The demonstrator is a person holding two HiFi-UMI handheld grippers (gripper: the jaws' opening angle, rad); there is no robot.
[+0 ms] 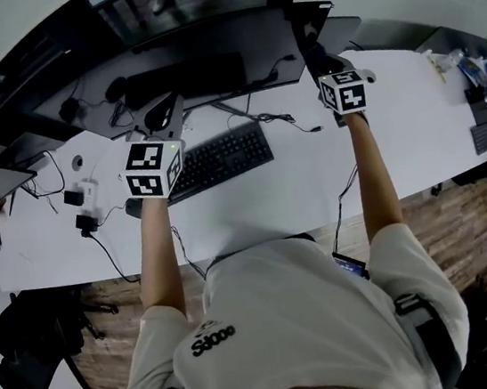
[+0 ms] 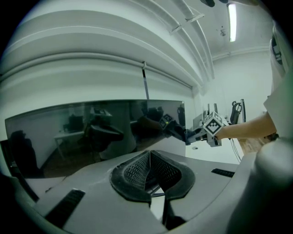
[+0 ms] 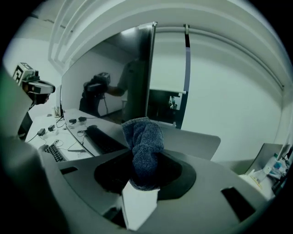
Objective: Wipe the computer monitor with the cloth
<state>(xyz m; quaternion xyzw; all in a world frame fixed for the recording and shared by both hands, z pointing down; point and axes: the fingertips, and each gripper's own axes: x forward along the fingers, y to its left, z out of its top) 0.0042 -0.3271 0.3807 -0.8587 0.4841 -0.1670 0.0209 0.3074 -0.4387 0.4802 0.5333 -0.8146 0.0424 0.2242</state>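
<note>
Before the monitor [image 1: 207, 59], right gripper [image 3: 144, 180] clamps the cloth [image 3: 144, 141]; left gripper [image 2: 149, 171] closed, empty.

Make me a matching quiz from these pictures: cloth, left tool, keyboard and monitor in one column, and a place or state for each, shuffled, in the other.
Column one
1. cloth
2. left tool
3. keyboard
4. monitor

Column two
A. lies flat on the white desk
B. jaws together, nothing between them
C. stands at the back of the desk, screen dark
D. pinched in the right tool

Pairs: 1-D, 2-B, 3-A, 4-C
</note>
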